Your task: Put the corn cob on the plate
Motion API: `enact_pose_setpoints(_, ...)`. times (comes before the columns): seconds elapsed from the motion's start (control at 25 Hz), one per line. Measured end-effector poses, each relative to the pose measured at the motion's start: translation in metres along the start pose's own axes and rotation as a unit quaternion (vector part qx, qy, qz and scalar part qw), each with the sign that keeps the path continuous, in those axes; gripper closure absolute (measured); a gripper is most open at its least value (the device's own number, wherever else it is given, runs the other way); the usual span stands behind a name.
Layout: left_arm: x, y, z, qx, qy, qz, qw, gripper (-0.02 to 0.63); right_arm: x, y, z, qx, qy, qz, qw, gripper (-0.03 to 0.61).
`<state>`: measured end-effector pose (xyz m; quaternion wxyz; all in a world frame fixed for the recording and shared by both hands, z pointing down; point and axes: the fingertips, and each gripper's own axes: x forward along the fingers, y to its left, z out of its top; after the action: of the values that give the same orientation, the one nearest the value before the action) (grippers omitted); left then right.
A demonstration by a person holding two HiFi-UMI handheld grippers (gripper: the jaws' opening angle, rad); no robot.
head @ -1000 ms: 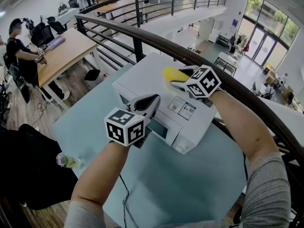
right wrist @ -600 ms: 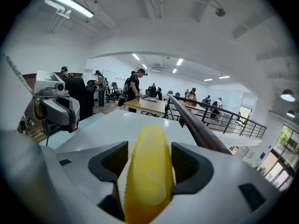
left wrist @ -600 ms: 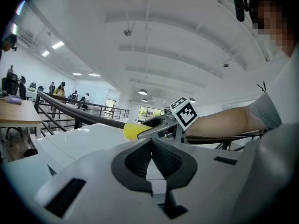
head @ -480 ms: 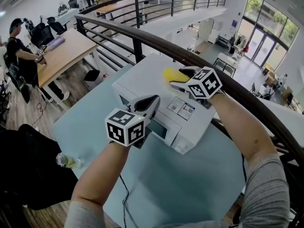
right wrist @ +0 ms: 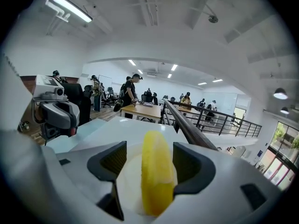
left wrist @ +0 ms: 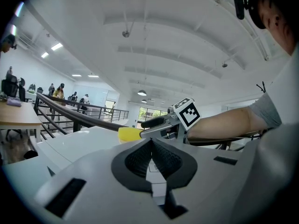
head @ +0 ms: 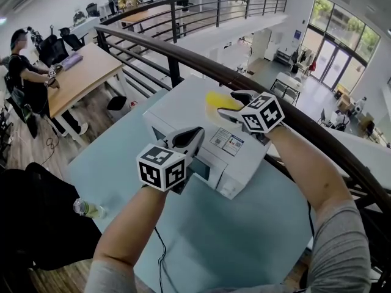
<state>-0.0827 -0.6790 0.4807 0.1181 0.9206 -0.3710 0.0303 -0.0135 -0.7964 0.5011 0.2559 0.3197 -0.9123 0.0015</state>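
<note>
The yellow corn cob (head: 215, 99) lies on top of a white microwave (head: 201, 133). In the right gripper view the corn cob (right wrist: 156, 171) rests on a pale round plate (right wrist: 128, 183). My right gripper (head: 228, 102) straddles the cob. Its jaws have just been opening, and a gap shows on each side of the cob, so the pads do not press it. My left gripper (head: 194, 133) is shut on nothing in front of the microwave. In its view, the left gripper (left wrist: 152, 155) faces the right gripper (left wrist: 148, 128) and the cob (left wrist: 128, 133).
The microwave stands on a light blue table (head: 244, 237). A dark curved railing (head: 244, 72) runs right behind it, with a drop to a lower floor beyond. A plastic bottle (head: 88, 208) lies at the table's left edge, and a black cable (head: 160, 255) runs toward me.
The right gripper's jaws have spread off the cob and the gripper has risen slightly. The cob stays on the microwave's top. The left gripper has not moved.
</note>
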Motion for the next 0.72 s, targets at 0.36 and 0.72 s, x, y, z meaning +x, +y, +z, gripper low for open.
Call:
enact_pose_setpoints(0.36,-0.014,-0.018,0.011,0.003,-0.001,0.005,1.0000,0.595,-0.035,0.009,0.001,0.023,-0.017,-0.019,0.999,0.274)
enact_pose_setpoints(0.72,-0.041,-0.056,0.015,0.006,0.005,0.009,0.9999,0.595,-0.083,0.047,-0.016,0.052,-0.014,-0.011,0.999,0.294)
